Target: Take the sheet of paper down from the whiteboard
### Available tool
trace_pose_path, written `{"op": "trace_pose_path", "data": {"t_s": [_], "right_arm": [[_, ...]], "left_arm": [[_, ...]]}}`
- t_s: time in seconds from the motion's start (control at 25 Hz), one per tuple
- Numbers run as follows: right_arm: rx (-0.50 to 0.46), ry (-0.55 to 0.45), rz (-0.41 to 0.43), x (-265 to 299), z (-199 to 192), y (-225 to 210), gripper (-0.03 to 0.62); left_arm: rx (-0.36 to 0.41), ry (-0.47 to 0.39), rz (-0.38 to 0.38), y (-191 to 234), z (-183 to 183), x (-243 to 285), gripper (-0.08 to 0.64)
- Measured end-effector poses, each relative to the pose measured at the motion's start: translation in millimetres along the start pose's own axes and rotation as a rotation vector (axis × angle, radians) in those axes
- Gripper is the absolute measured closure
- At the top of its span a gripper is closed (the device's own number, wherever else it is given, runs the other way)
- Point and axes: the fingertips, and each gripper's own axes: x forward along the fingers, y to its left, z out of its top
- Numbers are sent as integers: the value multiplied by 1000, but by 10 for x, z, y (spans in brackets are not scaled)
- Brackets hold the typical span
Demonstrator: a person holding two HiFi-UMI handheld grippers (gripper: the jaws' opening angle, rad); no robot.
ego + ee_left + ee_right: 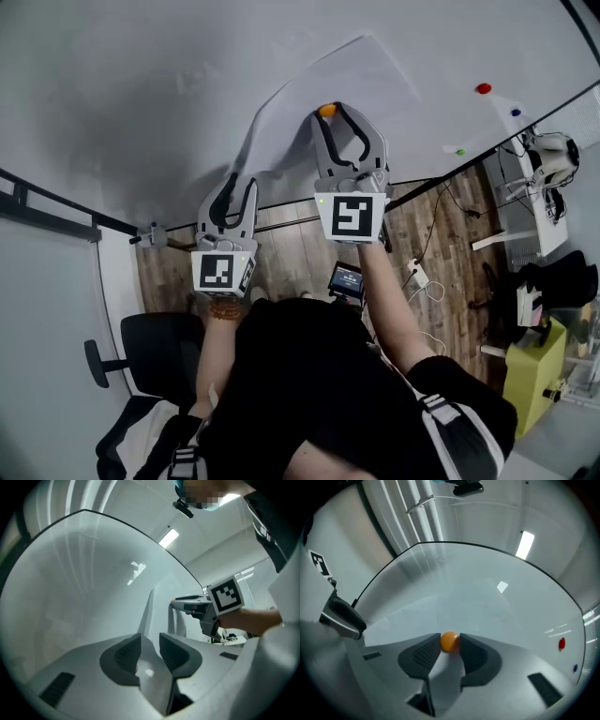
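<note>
The person wears a black, white-striped short-sleeved shirt [319, 403]; the grey left gripper [238, 183] and right gripper [334, 112] bear marker cubes [223, 272].

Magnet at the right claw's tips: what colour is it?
Orange. The magnet shows best in the right gripper view.

On the whiteboard [112, 84], sheet of paper [375, 103]; on it, magnet [449, 641] between jaws of right gripper [333, 117]; left gripper [240, 183] leftward, at sheet's edge.

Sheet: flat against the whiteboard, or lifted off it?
Partly lifted. In the head view the sheet's left edge curls away from the whiteboard, while an orange magnet sits on the rest, which lies flat.
</note>
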Motion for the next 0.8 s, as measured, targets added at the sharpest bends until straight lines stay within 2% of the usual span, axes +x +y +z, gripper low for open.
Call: {"op": "trace_pose_path", "data": {"t_s": [0.36, 0.8], "right_arm": [[5, 8, 10, 5, 15, 6, 466], [10, 22, 15, 0, -5, 13, 466]], "left_arm": [[36, -5, -74, -30, 115, 195, 426], [19, 20, -115, -95, 57, 306, 426]]}}
